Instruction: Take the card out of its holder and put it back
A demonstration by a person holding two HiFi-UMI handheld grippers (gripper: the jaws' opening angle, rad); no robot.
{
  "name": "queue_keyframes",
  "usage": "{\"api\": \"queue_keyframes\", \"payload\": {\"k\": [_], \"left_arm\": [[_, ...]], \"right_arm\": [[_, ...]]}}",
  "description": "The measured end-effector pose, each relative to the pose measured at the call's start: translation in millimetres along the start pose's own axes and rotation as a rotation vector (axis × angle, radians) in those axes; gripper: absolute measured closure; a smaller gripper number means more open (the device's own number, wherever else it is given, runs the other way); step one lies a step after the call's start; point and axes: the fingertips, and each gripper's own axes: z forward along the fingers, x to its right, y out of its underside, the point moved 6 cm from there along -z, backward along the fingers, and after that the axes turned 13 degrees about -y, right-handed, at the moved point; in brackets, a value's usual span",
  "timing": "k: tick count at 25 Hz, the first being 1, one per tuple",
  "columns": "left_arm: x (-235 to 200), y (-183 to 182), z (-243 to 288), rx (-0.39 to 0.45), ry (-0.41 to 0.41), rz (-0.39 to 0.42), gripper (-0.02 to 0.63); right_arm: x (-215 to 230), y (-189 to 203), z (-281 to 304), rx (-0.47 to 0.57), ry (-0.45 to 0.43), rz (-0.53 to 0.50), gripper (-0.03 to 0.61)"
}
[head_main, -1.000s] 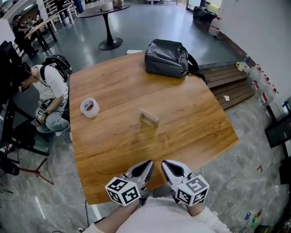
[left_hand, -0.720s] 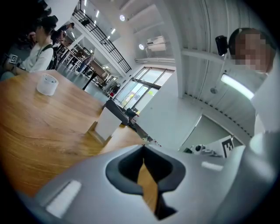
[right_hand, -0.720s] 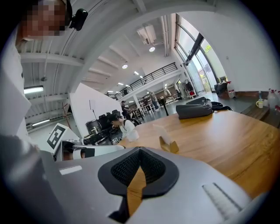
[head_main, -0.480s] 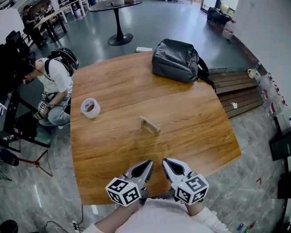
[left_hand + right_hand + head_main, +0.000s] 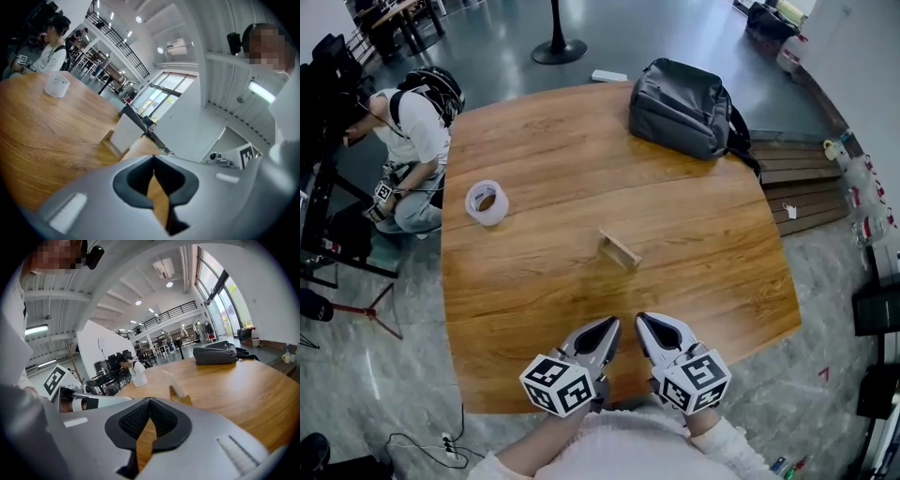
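Observation:
A white card (image 5: pixel 617 246) stands tilted in a small wooden holder (image 5: pixel 622 255) near the middle of the wooden table (image 5: pixel 544 150). My left gripper (image 5: pixel 610 324) and right gripper (image 5: pixel 643 320) hover side by side over the table's near edge, well short of the holder. Both are shut with nothing between the jaws. In the left gripper view the card (image 5: pixel 125 132) and holder (image 5: pixel 108 145) lie just beyond the shut left gripper (image 5: pixel 153 157). The right gripper view has the card (image 5: pixel 169 378) in its holder (image 5: pixel 182 398) ahead of the shut right gripper (image 5: pixel 150 400).
A roll of white tape (image 5: pixel 487 202) lies at the table's left side. A dark grey backpack (image 5: pixel 686 108) sits on the far right corner. A person in a white shirt (image 5: pixel 411 131) crouches on the floor to the left of the table.
The head view has shifted a little, so the table sits higher in the picture. Both grippers stay shut, side by side near the front edge.

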Motion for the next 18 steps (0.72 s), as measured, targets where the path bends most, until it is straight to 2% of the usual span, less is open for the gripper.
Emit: {"api": "queue_keyframes", "payload": {"k": [8, 18], "left_arm": [[-16.8, -8.4, 18.8, -0.021, -0.002, -0.009, 0.606], [-39.8, -11.9, 48.0, -0.058, 0.018, -0.028, 0.606]], "right_arm": [[29.6, -15.4, 21.3, -0.04, 0.031, -0.037, 0.583], [72.2, -17.9, 52.5, -0.072, 0.093, -0.073, 0.526]]}}
